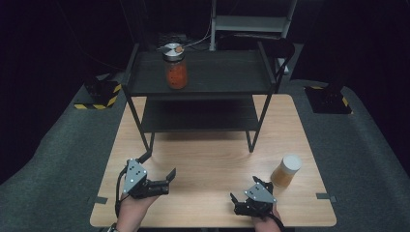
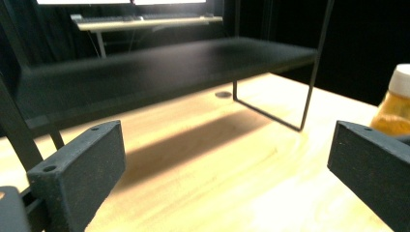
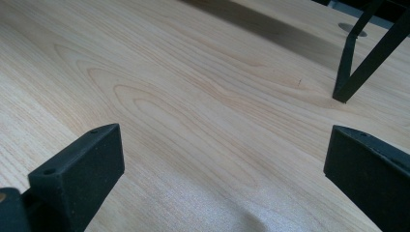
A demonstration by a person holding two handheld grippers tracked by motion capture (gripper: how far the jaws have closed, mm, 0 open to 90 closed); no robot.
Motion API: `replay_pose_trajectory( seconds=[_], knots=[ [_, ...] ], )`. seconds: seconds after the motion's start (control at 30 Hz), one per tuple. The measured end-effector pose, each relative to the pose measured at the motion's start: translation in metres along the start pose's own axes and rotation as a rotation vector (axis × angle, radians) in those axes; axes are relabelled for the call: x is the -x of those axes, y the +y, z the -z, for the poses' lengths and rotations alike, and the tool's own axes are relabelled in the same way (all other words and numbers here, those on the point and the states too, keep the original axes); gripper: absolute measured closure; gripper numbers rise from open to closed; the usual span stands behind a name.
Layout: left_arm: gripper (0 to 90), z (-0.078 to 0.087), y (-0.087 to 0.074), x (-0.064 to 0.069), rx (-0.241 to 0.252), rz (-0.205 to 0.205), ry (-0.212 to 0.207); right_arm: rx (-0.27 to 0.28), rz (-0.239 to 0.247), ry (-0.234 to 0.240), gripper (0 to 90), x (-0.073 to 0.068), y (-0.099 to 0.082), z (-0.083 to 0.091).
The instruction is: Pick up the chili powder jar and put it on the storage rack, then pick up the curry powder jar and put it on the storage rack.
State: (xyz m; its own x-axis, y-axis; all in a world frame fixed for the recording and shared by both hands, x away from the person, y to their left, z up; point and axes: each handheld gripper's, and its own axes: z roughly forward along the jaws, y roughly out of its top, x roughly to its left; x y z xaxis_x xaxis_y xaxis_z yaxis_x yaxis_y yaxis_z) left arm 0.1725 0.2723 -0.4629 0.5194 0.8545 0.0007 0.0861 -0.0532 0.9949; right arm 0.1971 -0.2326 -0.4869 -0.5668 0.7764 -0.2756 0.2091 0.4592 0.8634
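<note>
Standing upright, long axis vertical, the small amber-filled jar with a white lid (image 1: 286, 170) rests on the pale wooden surface (image 1: 212, 159), just beside the right gripper (image 1: 244, 191). Both that gripper and the left gripper (image 1: 157, 166) hover empty, fingers spread wide.

From my screen the worktop (image 1: 212, 159) is pale wood with wavy grain, and the shelf rack (image 1: 212, 72) in the upper middle of the frame is matt black. On it I see a jar (image 1: 176, 66) of orange-red contents under a silver lid; at lower right, a jar (image 1: 286, 171) of amber-yellow contents has a white lid. Both grippers, left (image 1: 157, 166) and right (image 1: 244, 189), are black with grey plates, and yellow-black hazard stripes (image 1: 99, 104) mark the left floor.
</note>
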Motion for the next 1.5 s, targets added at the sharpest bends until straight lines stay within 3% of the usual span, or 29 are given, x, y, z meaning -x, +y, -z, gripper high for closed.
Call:
replay_pose_trajectory(
  seconds=[0.3, 0.63, 0.73, 0.9, 0.97, 1.1, 1.13, 1.33, 1.5],
  knots=[
    [0.3, -0.004, -0.032, 0.000, -0.074, -0.002, -0.022, -0.005, 0.019, -0.008, 0.0, -0.003, 0.001, 0.000],
    [0.3, -0.012, -0.049, -0.009, -0.187, 0.002, -0.024, -0.013, 0.025, -0.017, 0.0, -0.005, 0.002, -0.001],
    [0.4, -0.013, -0.051, -0.012, -0.210, 0.012, -0.031, -0.014, 0.023, -0.017, 0.0, -0.005, 0.003, -0.001],
    [0.3, -0.016, -0.051, -0.012, -0.241, -0.011, -0.028, -0.012, 0.009, -0.022, 0.0, -0.005, 0.002, -0.001],
    [0.3, -0.017, -0.050, -0.010, -0.261, -0.038, -0.016, -0.020, 0.007, -0.023, 0.0, -0.005, 0.004, -0.002],
    [0.3, -0.017, -0.048, -0.008, -0.273, -0.052, -0.002, -0.022, 0.014, -0.025, 0.0, -0.006, 0.004, -0.002],
    [0.4, -0.017, -0.046, -0.004, -0.289, -0.080, 0.014, -0.021, 0.019, -0.025, 0.0, -0.006, 0.004, -0.002],
    [0.4, -0.020, -0.043, -0.002, -0.312, -0.081, 0.029, -0.013, 0.033, -0.022, 0.0, -0.007, 0.002, -0.001],
    [0.7, -0.020, -0.042, -0.001, -0.320, -0.091, 0.026, -0.001, 0.036, 0.007, 0.0, -0.002, 0.001, 0.000]
  ],
)
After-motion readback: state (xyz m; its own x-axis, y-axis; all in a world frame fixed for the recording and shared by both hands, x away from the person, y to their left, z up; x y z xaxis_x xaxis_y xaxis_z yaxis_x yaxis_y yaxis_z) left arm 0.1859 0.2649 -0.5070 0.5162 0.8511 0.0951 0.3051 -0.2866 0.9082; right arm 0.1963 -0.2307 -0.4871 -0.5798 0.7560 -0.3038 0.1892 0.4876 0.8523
